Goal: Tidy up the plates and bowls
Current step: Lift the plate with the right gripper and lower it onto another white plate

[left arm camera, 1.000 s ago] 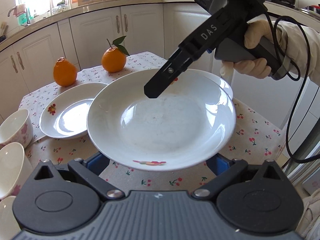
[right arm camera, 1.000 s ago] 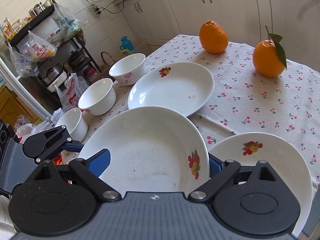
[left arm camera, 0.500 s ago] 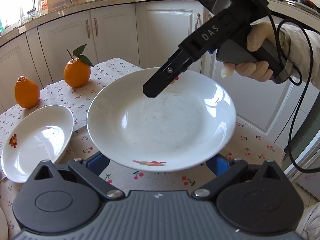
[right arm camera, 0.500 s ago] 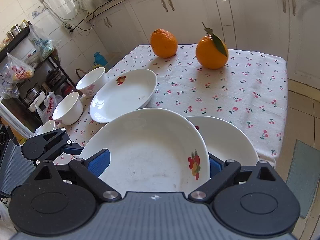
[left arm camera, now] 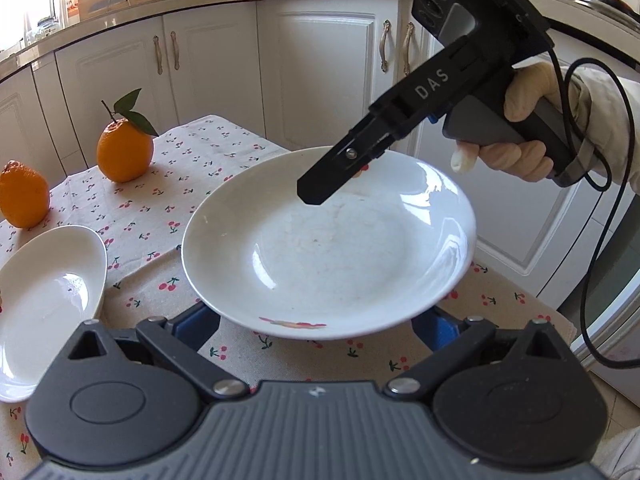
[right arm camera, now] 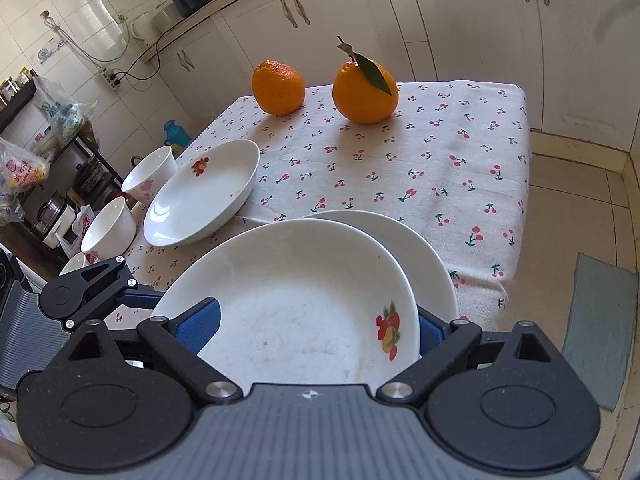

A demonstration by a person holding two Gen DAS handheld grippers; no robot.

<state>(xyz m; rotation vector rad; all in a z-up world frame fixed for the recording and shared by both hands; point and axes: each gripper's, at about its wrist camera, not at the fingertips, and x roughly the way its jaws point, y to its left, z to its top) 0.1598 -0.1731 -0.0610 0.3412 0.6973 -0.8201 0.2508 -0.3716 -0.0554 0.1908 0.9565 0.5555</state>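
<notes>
The plate (left arm camera: 328,248) sits lower centre in both views, lifted off the desk (right arm camera: 440,168) and hanging over a second plate (right arm camera: 424,248) that lies near the desk's right edge. My guess is I'm about to nest it onto that one.

Left tool (left arm camera: 318,326): jaws spread wide, with both blue pads tucked under the plate's near rim, so it looks more like cradling than pinching. Honestly I can't tell if it's actually clamped.

Right tool (right arm camera: 314,330): also spread wide. The left pad shows over the inside of the plate, the right pad is half hidden behind the rim by the fruit print. From the left view one finger lies across the far rim. Can't tell there either whether it's squeezing or just resting.

Handling-wise I'd treat it as glazed ceramic: stiff, slick, a bit of weight, and it'll chip if rim meets rim hard. I'd hold it at the rim, one pad inside and one underneath, and keep it level.

Further out: a third plate (right arm camera: 200,196) at centre left, two bowls (right arm camera: 150,174) beside it at the left edge, and two oranges (right arm camera: 278,86) at the top of the desk, well clear.
</notes>
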